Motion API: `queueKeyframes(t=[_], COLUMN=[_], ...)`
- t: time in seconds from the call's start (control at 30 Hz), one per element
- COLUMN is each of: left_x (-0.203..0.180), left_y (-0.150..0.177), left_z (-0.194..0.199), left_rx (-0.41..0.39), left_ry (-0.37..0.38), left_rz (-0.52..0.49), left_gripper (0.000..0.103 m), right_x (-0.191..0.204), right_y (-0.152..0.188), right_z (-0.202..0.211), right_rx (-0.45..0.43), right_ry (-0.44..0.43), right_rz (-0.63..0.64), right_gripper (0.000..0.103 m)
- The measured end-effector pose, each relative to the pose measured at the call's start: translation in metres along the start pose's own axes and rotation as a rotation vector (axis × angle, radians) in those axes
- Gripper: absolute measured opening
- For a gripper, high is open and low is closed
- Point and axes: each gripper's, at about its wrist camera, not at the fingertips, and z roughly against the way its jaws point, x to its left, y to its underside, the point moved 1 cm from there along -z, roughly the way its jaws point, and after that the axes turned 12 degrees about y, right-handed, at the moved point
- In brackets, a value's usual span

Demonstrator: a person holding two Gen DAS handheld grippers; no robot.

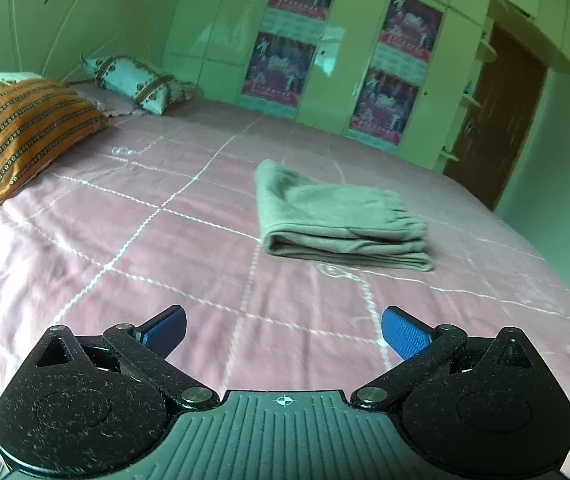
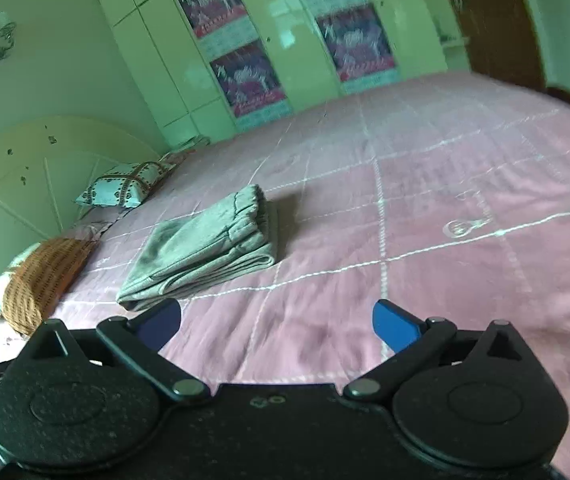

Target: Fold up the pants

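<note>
Grey pants lie folded in a compact stack on the pink bedspread, waistband to the right in the left wrist view. My left gripper is open and empty, held back from the stack above the bedspread. In the right wrist view the same folded pants lie ahead to the left, waistband at the far end. My right gripper is open and empty, its left finger just short of the stack's near corner.
An orange striped pillow and a white patterned pillow lie at the head of the bed. Wardrobe doors with posters stand behind the bed. A brown door is at the right. The bedspread stretches right.
</note>
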Motion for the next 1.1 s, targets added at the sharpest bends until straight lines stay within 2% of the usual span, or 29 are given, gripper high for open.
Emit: queueKeyframes(t=[0.17,0.4,0.5,0.67,0.8,0.9,1.1], left_x=[-0.023,-0.057,-0.078,-0.118,-0.144,-0.149,-0.148], left_y=[0.016,0.025,0.021,0.014,0.017,0.020,0.027], left_z=[0.034,0.068,0.074,0.087,0.099,0.111,0.128], left_rx=[-0.064,-0.111,-0.101,-0.146,-0.161,-0.165,-0.164], left_ry=[0.015,-0.007,0.006,0.038,0.038,0.066,0.030], left_rz=[-0.017,-0.057,-0.087,-0.109,-0.165,-0.138,-0.111], left_gripper=[0.103,0.103,0.103,0.103,0.103,0.103,0.103], right_x=[0.014,0.024,0.029,0.039,0.055,0.070,0.088], right_y=[0.021,0.041,0.044,0.037,0.033,0.034,0.044], right_z=[0.035,0.071,0.086,0.108,0.127,0.142,0.162], right_rx=[-0.030,-0.076,-0.110,-0.154,-0.209,-0.233,-0.270], right_ry=[0.024,-0.048,-0.052,-0.068,-0.096,-0.114,-0.103], right_rz=[0.033,0.047,0.055,0.066,0.110,0.158,0.216], right_gripper=[0.097,0.097,0.097,0.095,0.093,0.092,0.090])
